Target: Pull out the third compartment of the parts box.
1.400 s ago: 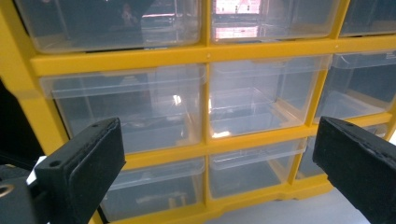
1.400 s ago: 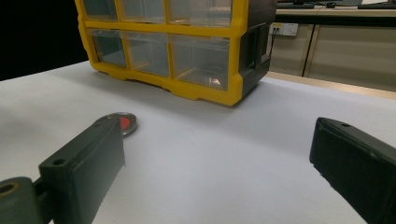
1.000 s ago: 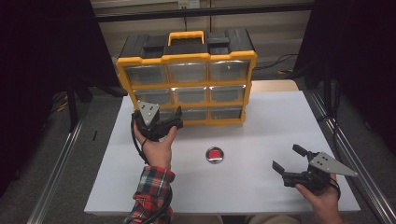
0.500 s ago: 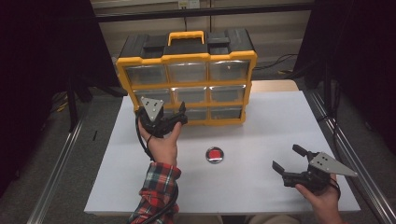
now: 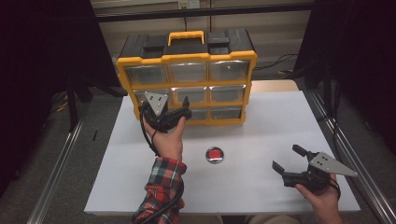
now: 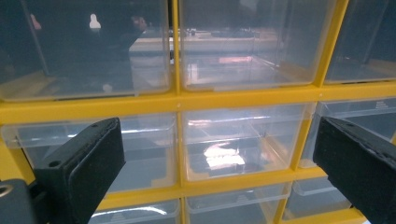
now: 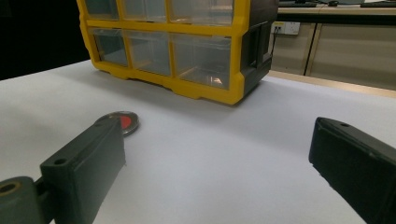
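Left hand-held gripper [image 5: 180, 111] is up at the front of the yellow drawer cabinet [image 5: 187, 56], w/ jaws apart and nothing between them. Vs. a sec ago it has moved up and rightwards, from the cabinet's lower-left corner to in front of the bottom/middle rows near the centre column. Its own view looks straight at the clear middle drawer [image 6: 243, 140], framed between the two black jaws, w/ yellow dividers around it. All drawers seen there look empty and shut. My read: the approach is nearly done and the aim is the centre drawer; next is closing in on its front lip to pull it open. Not touching yet as far as I can tell.

Mid table [image 5: 261, 116]: small round disc w/ red centre [image 5: 215, 154] lies flat on the white top, apart from the cabinet, between the two hands and in the same spot as before. Prob. the item meant for a drawer, but that's a guess.

Right: right hand-held gripper [image 5: 292, 165] sits low near the table's front-right edge, jaws apart and empty, unchanged over the last sec. Its view shows the disc [image 7: 122, 122] ahead by its left jaw. Looks like it's waiting till the drawer is open.
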{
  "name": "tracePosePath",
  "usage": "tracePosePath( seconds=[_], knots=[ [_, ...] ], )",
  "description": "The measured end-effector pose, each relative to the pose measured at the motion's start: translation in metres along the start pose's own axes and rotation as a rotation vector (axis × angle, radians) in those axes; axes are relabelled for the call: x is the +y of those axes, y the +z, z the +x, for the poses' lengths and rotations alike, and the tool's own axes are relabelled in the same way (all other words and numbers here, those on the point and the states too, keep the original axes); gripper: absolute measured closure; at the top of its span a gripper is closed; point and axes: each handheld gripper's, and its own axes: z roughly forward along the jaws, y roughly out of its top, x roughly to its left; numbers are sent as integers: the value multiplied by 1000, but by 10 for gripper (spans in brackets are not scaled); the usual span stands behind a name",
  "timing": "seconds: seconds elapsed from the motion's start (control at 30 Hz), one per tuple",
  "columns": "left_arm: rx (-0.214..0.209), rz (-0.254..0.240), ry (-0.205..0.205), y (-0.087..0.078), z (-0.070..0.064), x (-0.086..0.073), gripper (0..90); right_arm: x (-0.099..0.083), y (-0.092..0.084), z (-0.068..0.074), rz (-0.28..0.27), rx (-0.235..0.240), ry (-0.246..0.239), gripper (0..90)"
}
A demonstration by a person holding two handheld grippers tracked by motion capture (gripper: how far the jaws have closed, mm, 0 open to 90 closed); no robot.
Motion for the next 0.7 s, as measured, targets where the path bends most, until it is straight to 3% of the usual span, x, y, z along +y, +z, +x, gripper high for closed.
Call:
tracePosePath(
  seconds=[0.7],
  knots=[
    [19,-20,10,9,-18,15,20,0,0,0,-4,4,1,32]
  ],
)
